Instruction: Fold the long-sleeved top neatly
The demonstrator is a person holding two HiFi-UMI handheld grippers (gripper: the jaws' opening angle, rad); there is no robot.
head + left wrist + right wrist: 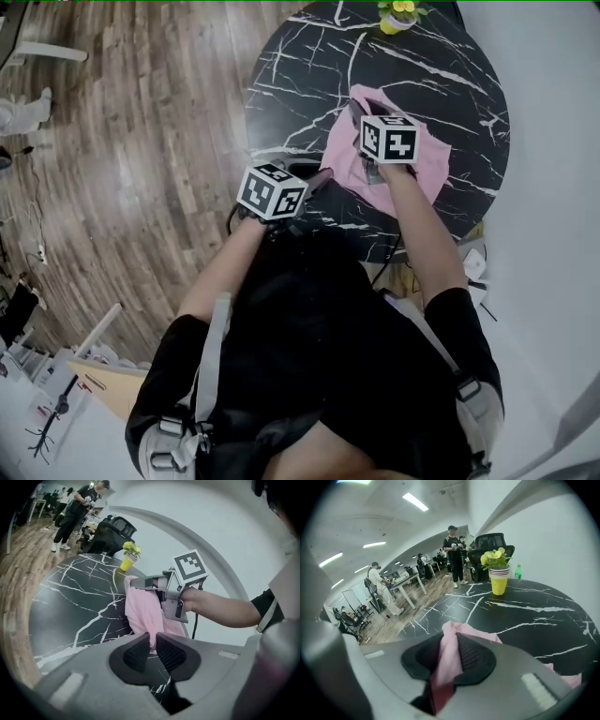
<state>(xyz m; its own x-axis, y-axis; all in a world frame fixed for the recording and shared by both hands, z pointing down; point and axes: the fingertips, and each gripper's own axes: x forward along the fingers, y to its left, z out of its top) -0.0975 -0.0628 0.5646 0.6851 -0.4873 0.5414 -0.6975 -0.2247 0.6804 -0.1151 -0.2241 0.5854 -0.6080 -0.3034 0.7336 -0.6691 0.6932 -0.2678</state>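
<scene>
A pink long-sleeved top (429,167) lies bunched on the right side of a round black marble table (309,56). My left gripper (319,180) is at the top's near left edge. In the left gripper view it (152,645) is shut on a fold of pink cloth (144,609), which hangs lifted off the table. My right gripper (364,105) is over the top's far part. Seen in the right gripper view, it (451,660) is shut on another fold of the cloth (461,631). The left gripper view also shows the right gripper (140,582) holding the cloth up.
A yellow cup with a flowering plant (398,16) (498,579) stands at the table's far edge, a green bottle (518,571) beside it. A black office chair (112,529) is behind the table. People stand by desks on the wooden floor (141,141) beyond. A white wall is on the right.
</scene>
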